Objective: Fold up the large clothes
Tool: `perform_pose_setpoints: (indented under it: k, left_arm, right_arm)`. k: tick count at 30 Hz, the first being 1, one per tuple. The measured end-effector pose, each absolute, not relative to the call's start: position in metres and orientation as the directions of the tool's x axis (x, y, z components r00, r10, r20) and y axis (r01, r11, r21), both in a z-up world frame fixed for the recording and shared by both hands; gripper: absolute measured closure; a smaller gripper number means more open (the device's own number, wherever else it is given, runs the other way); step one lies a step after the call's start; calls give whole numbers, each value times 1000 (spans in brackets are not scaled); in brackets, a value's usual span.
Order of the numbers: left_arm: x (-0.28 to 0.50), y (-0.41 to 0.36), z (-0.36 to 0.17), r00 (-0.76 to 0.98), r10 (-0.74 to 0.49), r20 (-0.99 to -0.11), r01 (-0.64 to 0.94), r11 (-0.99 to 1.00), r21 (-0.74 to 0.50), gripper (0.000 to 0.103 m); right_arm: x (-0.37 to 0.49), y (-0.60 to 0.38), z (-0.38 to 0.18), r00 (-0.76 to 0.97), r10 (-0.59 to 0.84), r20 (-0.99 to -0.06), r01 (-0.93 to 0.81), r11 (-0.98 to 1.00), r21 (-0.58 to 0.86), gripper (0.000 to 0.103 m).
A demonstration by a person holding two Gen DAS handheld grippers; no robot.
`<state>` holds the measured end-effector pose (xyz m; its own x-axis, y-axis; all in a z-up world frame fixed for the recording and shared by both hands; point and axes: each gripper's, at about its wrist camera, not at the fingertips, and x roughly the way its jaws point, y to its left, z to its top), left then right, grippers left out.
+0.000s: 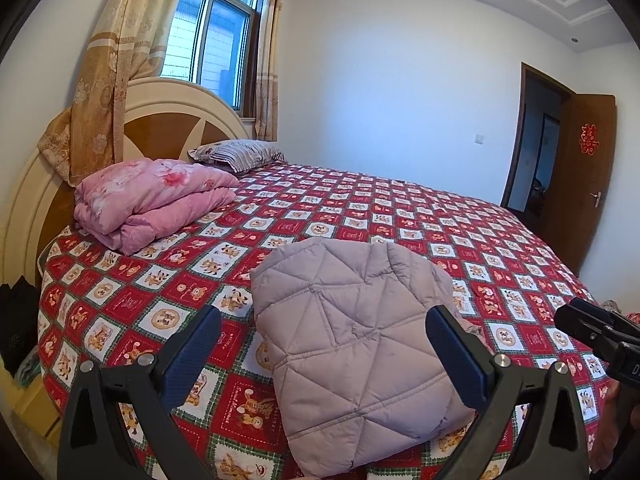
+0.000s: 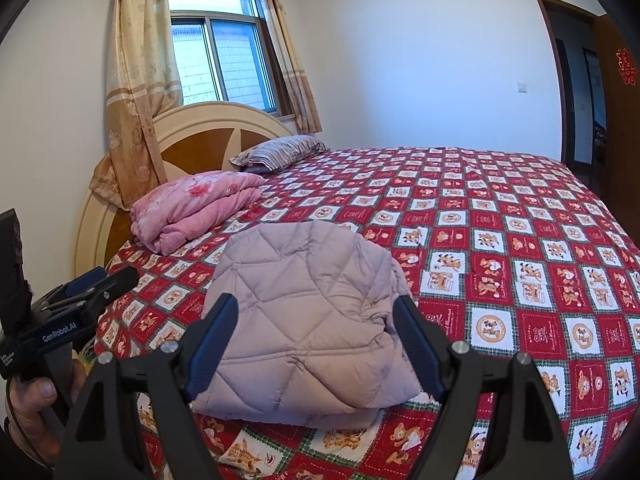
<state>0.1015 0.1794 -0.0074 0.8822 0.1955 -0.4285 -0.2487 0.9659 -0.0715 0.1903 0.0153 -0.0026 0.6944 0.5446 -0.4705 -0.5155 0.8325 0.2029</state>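
Jacket (image 1: 352, 344), quilted and pale mauve, lies folded into a compact bundle on the bed (image 1: 460, 240), near its front edge. You hold both sets of tongs above it, left tongs (image 1: 324, 340) and right tongs (image 2: 316, 340), each spread wide and pinching nothing. Expect a light, puffy, springy load with a smooth shell that may slip and unfold. If you adjust it, take hold at a thick folded edge, gripping through all layers.

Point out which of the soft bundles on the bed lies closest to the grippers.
The folded grey quilted jacket, lying right in front of both open grippers. The pink folded quilt and striped pillow sit far back by the headboard.
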Motion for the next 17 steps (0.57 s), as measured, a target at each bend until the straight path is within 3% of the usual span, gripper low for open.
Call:
perform_pose_setpoints:
  k: [17]
  left_arm:
    - [104,167,-13,888,204,-413,-228,974,-8,1]
  right_arm:
    - [193,11,-8,685,541,-488,-509,834,210,21]
